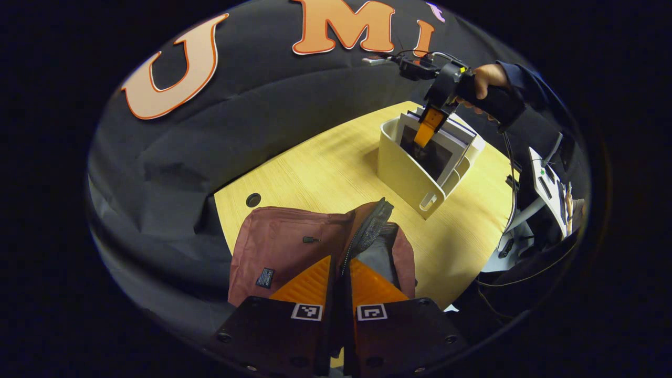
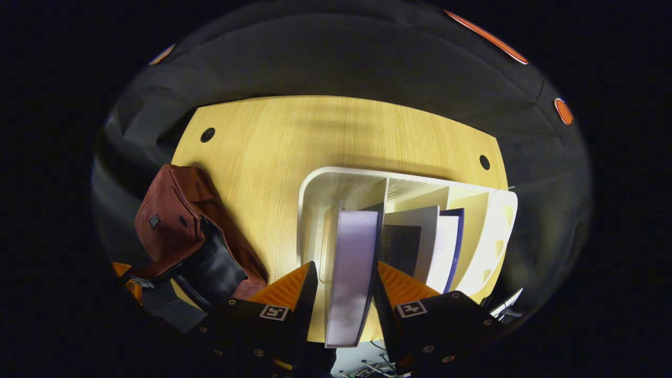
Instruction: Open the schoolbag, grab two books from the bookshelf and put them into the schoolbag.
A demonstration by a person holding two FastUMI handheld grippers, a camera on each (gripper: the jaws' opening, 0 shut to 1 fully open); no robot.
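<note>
Standing upright on edge between the right tongs [image 2: 344,278], book [image 2: 350,273] in bookshelf [image 2: 315,210].

Left gripper view looked from low, close above schoolbag [image 1: 294,252], forward across table [image 1: 325,168] to bookshelf [image 1: 415,178] farther off. Right gripper view looked steep down from directly above bookshelf [image 2: 399,184], very near, schoolbag [image 2: 178,210] at left side. Both views shared table [image 2: 315,131], bookshelf, schoolbag.

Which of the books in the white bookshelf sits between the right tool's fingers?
The lavender-covered book at the left end of the row, standing between both fingers; the dark-covered book and white book stand apart to its right.
</note>
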